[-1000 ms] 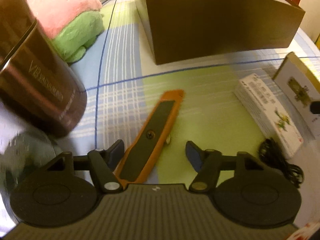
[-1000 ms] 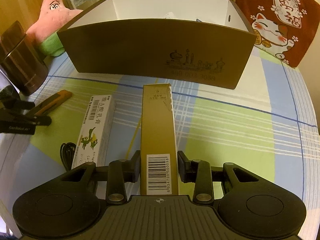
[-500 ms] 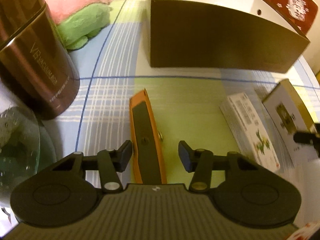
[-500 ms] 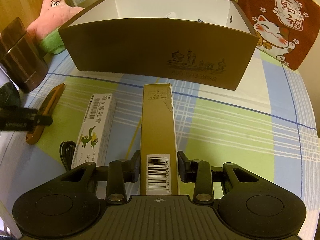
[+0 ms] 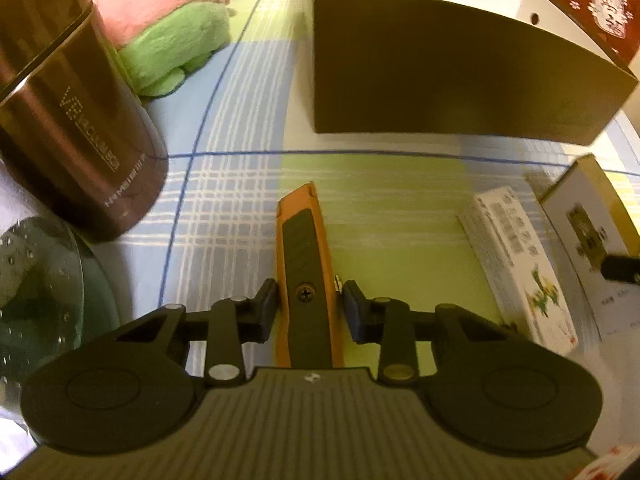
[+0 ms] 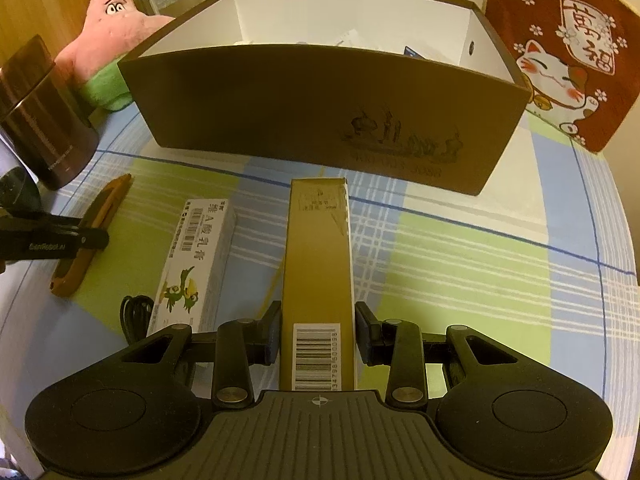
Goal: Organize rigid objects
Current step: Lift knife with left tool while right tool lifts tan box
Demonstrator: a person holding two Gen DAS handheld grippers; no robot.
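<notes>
left hand-held gripper [image 5: 308, 306] pinching utility knife [image 5: 305, 256] | right hand-held gripper [image 6: 318, 330] clamps gold box [image 6: 318, 256]

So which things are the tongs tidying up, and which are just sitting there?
For tidying:
- orange utility knife, between the left tongs
- tall gold box, between the right tongs
- white carton
- big brown box they probably go in

Just sitting there:
- pink star plush
- brown vacuum flask
- lucky cat cloth
- black cable
</notes>
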